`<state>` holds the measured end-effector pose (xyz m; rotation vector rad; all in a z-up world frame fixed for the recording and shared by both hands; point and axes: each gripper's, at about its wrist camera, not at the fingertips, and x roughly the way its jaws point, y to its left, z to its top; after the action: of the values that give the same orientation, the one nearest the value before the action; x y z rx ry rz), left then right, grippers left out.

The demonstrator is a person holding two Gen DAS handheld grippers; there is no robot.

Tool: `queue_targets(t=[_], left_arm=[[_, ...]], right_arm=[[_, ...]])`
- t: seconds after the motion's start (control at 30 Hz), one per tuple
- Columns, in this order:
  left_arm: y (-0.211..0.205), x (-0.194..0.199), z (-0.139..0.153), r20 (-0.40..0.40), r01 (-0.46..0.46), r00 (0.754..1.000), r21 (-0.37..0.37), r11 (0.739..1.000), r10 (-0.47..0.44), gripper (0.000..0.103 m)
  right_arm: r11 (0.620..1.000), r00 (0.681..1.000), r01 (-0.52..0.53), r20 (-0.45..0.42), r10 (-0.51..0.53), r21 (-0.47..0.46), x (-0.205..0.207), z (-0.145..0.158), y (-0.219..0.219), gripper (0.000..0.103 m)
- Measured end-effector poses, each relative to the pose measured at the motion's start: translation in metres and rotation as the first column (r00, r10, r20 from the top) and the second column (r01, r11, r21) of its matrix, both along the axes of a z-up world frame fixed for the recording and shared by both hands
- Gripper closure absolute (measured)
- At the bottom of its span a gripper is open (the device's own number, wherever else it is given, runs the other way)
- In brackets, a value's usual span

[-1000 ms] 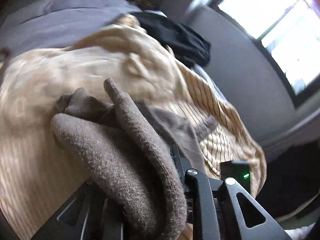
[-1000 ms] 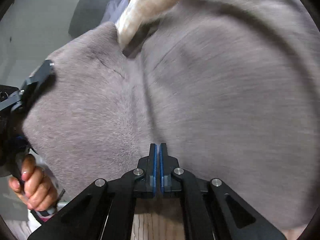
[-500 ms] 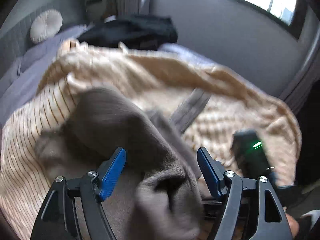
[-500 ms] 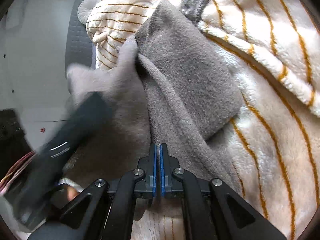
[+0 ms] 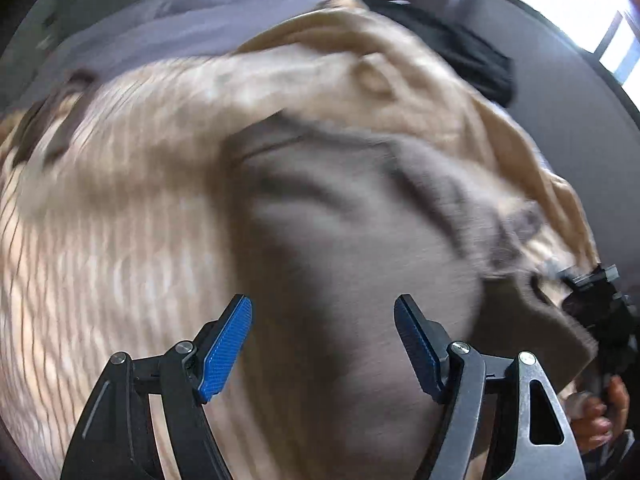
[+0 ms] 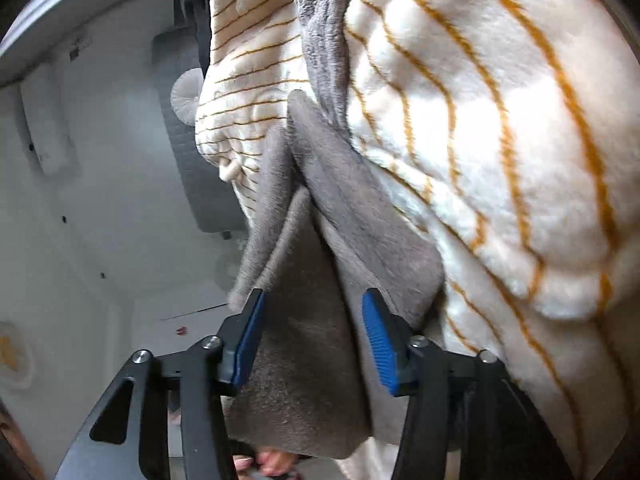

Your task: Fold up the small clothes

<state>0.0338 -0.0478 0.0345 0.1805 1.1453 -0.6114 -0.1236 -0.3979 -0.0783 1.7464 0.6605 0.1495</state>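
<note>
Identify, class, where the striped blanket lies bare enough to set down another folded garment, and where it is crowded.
Bare striped blanket lies left of the grey garment, bordered above by the purple sheet. Crowded: the middle under the garment, and its right edge by the right gripper.

A small grey fleece garment (image 5: 360,240) lay on a cream blanket with thin mustard-coloured stripes (image 5: 120,220). Its fabric was soft, fuzzy and plain in colour. It was bunched and partly folded over itself, with several thick creases running across it. In the right wrist view the same garment (image 6: 320,320) showed two overlapping flaps that met along a fold line, one lying on top of the other. A narrower strip of the grey cloth ran on from that fold and lay in a hollow of the blanket. The left wrist view was blurred, so the garment's exact outline there could not be made out.
</note>
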Motion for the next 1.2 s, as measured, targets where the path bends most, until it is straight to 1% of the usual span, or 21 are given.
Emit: queue_targets(t=[0.07, 0.13, 0.2, 0.27, 0.3, 0.33, 0.37, 0.4, 0.43, 0.47, 0.57, 0.67, 0.73, 0.77, 0.8, 0.87, 0.93, 0.97, 1.13, 1.17, 1.2], left_arm=[[0.016, 0.002, -0.011, -0.021, -0.042, 0.999, 0.022, 0.999, 0.043, 0.028], [0.024, 0.001, -0.020, -0.046, -0.052, 0.998, 0.025, 0.998, 0.053, 0.028], [0.029, 0.000, -0.024, -0.051, -0.058, 0.997, 0.018, 0.998, 0.059, 0.028], [0.030, -0.001, -0.026, -0.042, -0.058, 0.997, 0.020, 0.998, 0.059, 0.028], [0.030, -0.002, -0.027, -0.040, -0.058, 0.997, 0.024, 0.998, 0.059, 0.026], [0.029, -0.002, -0.029, -0.037, -0.062, 0.997, 0.032, 0.998, 0.063, 0.022], [0.027, 0.001, -0.028, -0.030, -0.075, 0.997, 0.046, 0.996, 0.076, 0.017], [0.027, 0.004, -0.030, -0.033, -0.082, 0.996, 0.044, 0.996, 0.083, 0.017], [0.027, 0.005, -0.030, -0.040, -0.086, 0.995, 0.040, 0.995, 0.087, 0.017], [0.028, 0.005, -0.030, -0.045, -0.091, 0.995, 0.037, 0.995, 0.092, 0.018], [0.025, 0.002, -0.019, -0.027, -0.077, 0.997, 0.015, 0.997, 0.077, 0.018], [0.012, -0.004, -0.011, -0.021, -0.016, 1.000, -0.006, 1.000, 0.016, 0.018], [0.001, -0.008, -0.019, -0.038, 0.019, 0.999, 0.020, 1.000, -0.018, 0.017], [-0.001, -0.009, -0.022, -0.044, 0.023, 0.999, 0.029, 0.999, -0.022, 0.017], [-0.003, -0.008, -0.027, -0.057, 0.023, 0.998, 0.033, 0.999, -0.021, 0.017], [-0.003, -0.007, -0.033, -0.091, 0.012, 0.996, 0.013, 1.000, -0.011, 0.016], [0.000, -0.005, -0.033, -0.102, 0.002, 0.995, 0.012, 1.000, -0.001, 0.010], [0.001, -0.005, -0.032, -0.097, 0.004, 0.995, 0.017, 1.000, -0.002, 0.010], [0.021, -0.006, -0.021, -0.078, 0.006, 0.997, 0.027, 1.000, -0.004, 0.010], [0.024, -0.005, -0.019, -0.072, 0.004, 0.997, 0.031, 1.000, -0.002, 0.010], [0.029, -0.007, -0.016, -0.071, 0.005, 0.997, 0.031, 1.000, -0.003, 0.010]], right_arm=[[0.999, 0.999, 0.012, 0.032, -0.013, 0.032, 0.006, 0.001, -0.003, 0.038], [0.999, 0.999, -0.009, 0.032, 0.008, 0.031, 0.015, 0.004, -0.004, 0.035], [0.998, 0.998, -0.070, 0.010, 0.070, -0.009, 0.039, 0.009, -0.003, 0.035], [0.984, 0.988, -0.155, -0.027, 0.154, -0.084, 0.059, 0.016, -0.002, 0.035], [0.969, 0.978, -0.209, -0.054, 0.204, -0.129, 0.065, 0.020, 0.000, 0.039], [0.941, 0.961, -0.274, -0.086, 0.261, -0.199, 0.076, 0.028, 0.004, 0.046], [0.918, 0.950, -0.312, -0.112, 0.293, -0.246, 0.083, 0.033, 0.007, 0.068], [0.872, 0.928, -0.370, -0.164, 0.334, -0.319, 0.090, 0.040, 0.013, 0.080], [0.830, 0.913, -0.407, -0.205, 0.353, -0.382, 0.096, 0.047, 0.017, 0.080], [0.795, 0.907, -0.421, -0.219, 0.360, -0.437, 0.100, 0.057, 0.020, 0.081], [0.782, 0.926, -0.373, -0.148, 0.347, -0.499, 0.096, 0.085, 0.021, 0.083], [0.793, 0.947, -0.314, -0.113, 0.301, -0.522, 0.079, 0.100, 0.013, 0.084], [0.770, 0.944, -0.330, -0.169, 0.284, -0.546, 0.072, 0.097, 0.011, 0.084], [0.754, 0.934, -0.357, -0.224, 0.278, -0.551, 0.073, 0.089, 0.011, 0.084], [0.752, 0.924, -0.378, -0.265, 0.275, -0.540, 0.068, 0.078, 0.012, 0.084], [0.749, 0.911, -0.403, -0.313, 0.270, -0.526, 0.076, 0.061, 0.011, 0.083], [0.774, 0.918, -0.381, -0.306, 0.251, -0.507, 0.071, 0.053, 0.006, 0.082], [0.776, 0.920, -0.374, -0.309, 0.241, -0.508, 0.071, 0.053, 0.005, 0.082], [0.719, 0.891, -0.416, -0.406, 0.202, -0.556, 0.058, 0.067, 0.001, 0.082], [0.708, 0.888, -0.423, -0.416, 0.198, -0.565, 0.060, 0.074, 0.001, 0.076], [0.701, 0.886, -0.425, -0.423, 0.192, -0.573, 0.055, 0.079, 0.000, 0.076]])
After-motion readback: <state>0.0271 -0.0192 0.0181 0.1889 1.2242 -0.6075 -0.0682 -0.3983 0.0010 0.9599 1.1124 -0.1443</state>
